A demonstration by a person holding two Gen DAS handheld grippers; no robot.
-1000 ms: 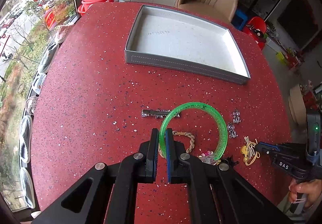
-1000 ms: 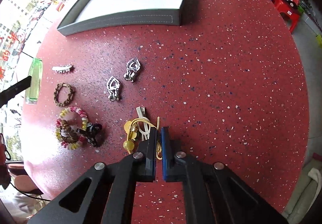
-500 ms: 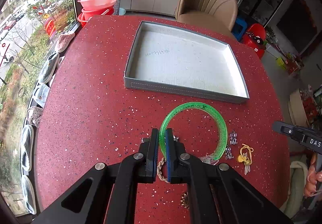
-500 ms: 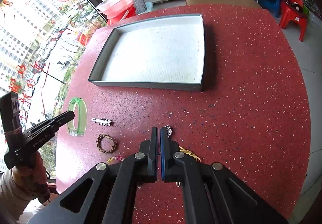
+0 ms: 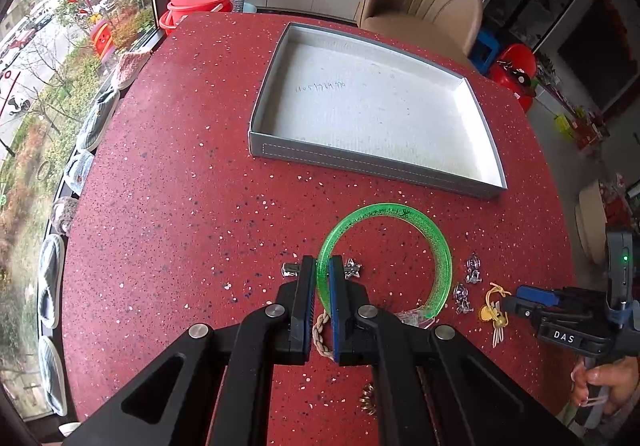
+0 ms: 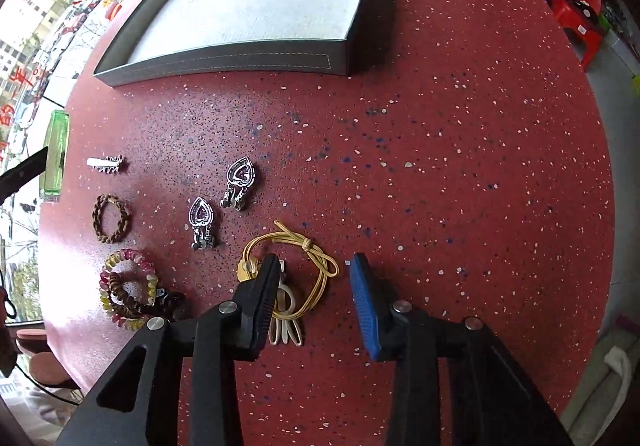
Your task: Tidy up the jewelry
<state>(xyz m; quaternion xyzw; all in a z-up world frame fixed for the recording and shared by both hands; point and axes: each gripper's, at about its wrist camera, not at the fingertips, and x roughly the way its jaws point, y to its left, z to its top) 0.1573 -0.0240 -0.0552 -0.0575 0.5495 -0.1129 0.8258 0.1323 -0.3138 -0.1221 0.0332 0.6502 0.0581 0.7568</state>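
Left wrist view: green bangle [image 5: 438,246] clamped upright, hoop facing camera.

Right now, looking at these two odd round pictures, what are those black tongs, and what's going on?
No robot: a person holds hand tongs, each with a camera looking along its fingers. One picture comes from the left tongs, shut on a green bangle. The other comes from the right tongs, jaws opening over a yellow cord charm. On the red table lie heart earrings, a braided ring, a bead bracelet and a hair clip. The grey tray has nothing in it.
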